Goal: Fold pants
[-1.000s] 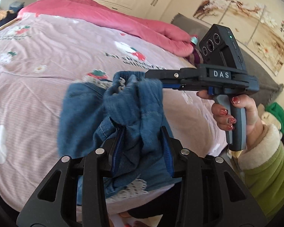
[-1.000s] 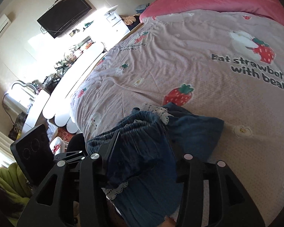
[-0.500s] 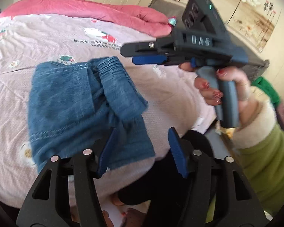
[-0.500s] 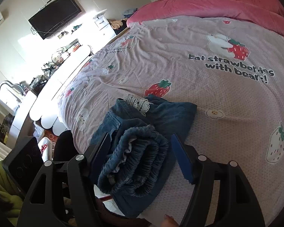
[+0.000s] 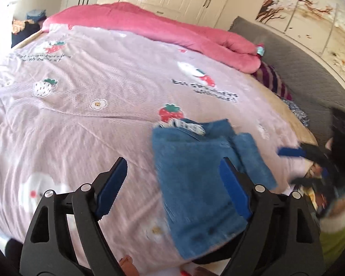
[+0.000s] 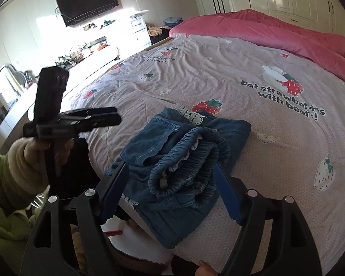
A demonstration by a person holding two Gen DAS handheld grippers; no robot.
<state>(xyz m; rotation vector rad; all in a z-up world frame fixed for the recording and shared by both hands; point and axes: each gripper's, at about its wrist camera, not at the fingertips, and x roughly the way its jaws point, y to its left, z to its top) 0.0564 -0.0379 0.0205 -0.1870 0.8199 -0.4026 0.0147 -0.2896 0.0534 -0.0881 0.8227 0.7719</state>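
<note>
The folding looked all but done: the pants [image 6: 184,158] lay in a compact bundle near the edge of the bed [image 6: 218,73], waistband rolled on top. Both the left tool [image 5: 172,184] and the right tool [image 6: 172,188] stood released, holding nothing. Next would likely be a tidy of the bulging waistband. A second earlier both tools had gripped the raised denim; since then they had let go and drawn back.
</note>
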